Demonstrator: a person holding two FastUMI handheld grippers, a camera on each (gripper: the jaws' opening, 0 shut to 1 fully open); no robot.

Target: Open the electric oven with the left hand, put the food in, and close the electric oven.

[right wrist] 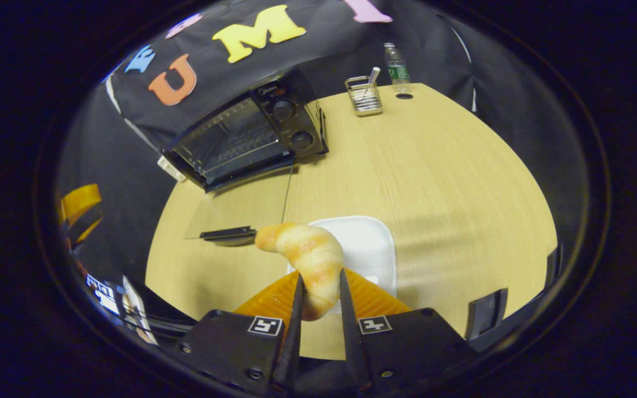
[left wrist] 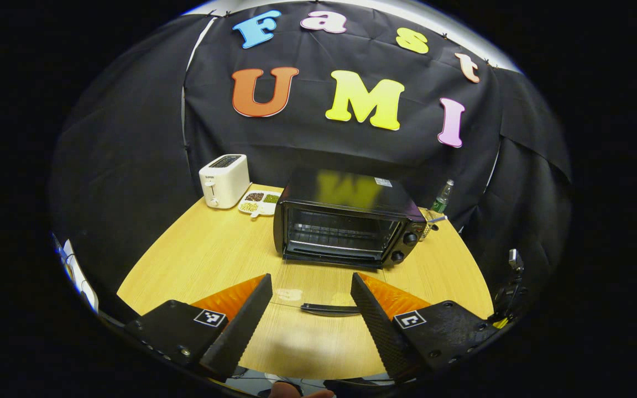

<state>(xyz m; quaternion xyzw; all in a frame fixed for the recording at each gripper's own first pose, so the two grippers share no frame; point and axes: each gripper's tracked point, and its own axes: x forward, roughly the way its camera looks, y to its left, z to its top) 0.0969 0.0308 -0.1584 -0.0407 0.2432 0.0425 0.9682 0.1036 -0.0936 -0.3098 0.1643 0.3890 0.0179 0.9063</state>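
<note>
One oven (left wrist: 346, 221), one croissant (right wrist: 304, 260), one toaster (left wrist: 223, 179)

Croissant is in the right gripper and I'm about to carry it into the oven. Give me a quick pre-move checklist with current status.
1. Oven door open: ok, glass door lies flat on the table.
2. Croissant gripped: ok, right gripper has both fingers pressing on it.
3. Croissant off the white plate: cannot tell.
4. Left gripper clear of the door handle: ok, open, with the handle showing between its fingers.
5. Rack inside free: ok, nothing seen on it.
</note>
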